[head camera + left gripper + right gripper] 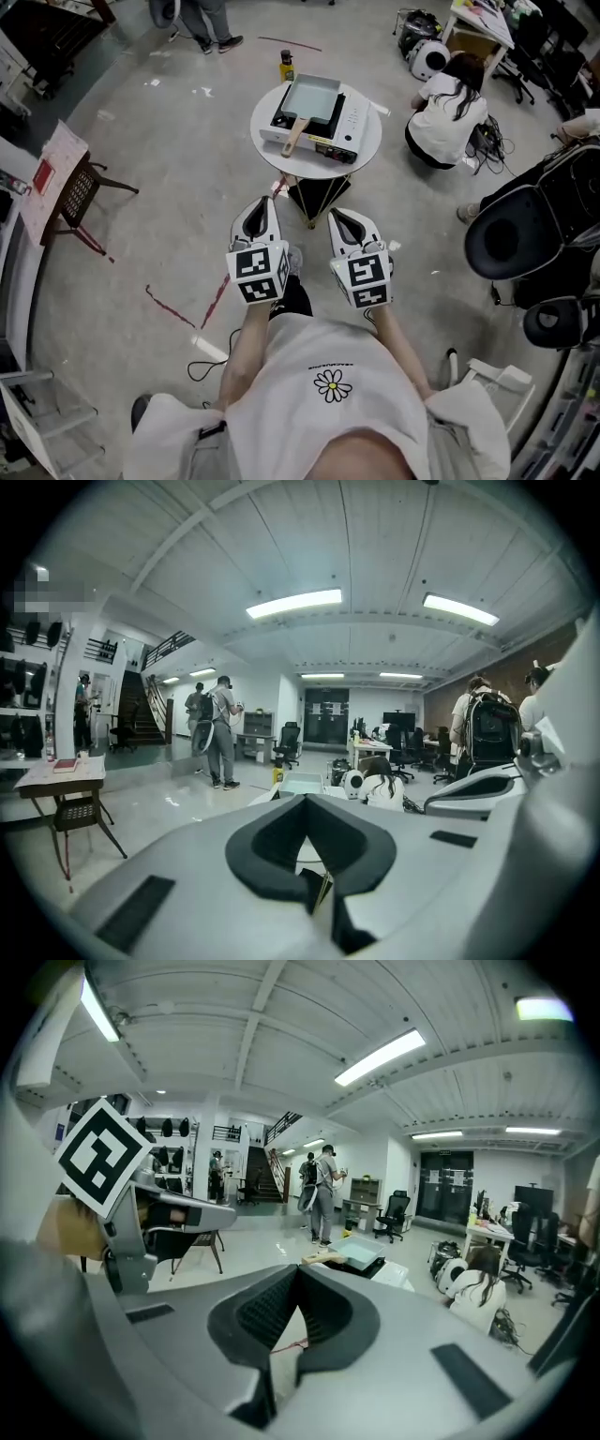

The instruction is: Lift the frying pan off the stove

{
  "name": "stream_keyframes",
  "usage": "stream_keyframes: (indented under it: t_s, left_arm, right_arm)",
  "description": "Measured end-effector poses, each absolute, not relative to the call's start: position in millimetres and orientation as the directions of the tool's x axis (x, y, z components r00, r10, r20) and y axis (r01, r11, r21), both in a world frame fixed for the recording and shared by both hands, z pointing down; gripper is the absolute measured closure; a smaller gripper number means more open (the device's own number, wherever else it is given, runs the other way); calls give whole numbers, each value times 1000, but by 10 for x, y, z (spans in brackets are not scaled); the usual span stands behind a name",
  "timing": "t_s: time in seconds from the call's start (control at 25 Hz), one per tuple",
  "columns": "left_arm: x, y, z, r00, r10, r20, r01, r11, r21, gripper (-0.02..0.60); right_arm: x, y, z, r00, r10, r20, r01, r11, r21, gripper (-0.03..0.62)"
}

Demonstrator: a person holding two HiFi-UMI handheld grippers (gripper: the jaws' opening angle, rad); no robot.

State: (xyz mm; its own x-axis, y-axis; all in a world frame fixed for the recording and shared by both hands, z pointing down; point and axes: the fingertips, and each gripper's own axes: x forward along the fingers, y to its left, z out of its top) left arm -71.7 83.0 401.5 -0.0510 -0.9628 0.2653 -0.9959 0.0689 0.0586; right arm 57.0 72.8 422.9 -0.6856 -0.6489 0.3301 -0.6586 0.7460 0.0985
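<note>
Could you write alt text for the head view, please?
Seen from above, a person holds the left gripper and right gripper, both shut and empty, short of a round white table. On it a portable stove carries a rectangular frying pan with a wooden handle.

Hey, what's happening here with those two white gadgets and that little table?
A person holds a two-jaw tool in each hand: the left gripper and the right gripper, side by side, both shut and empty. They point toward a small round table ahead, where a rectangular frying pan sits on a portable stove. Neither gripper is near the pan, so the lift has not yet begun. Another person crouches beside the table.
</note>
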Motion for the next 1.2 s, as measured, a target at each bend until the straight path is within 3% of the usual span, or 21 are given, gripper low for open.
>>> stream_keyframes:
  t_s: [0.6,0.88,1.2]
  left_arm:
    - [-1824,-915,4394,63,-929,365,-994,-25,110,581]
    - [-1936,-1191,4571,67,-909,411,-994,-23,111,581]
    - [-1925,-1485,4520,46,-922,386,-995,-7,101,581]
  right_arm:
    - [-396,-1070,4510,-565,-704,430,-769,638,33,592]
    - [-470,-1354,4691,-546,-691,473,-776,631,25,592]
    - [-520,-1709,4603,-570,-705,421,-752,655,79,592]
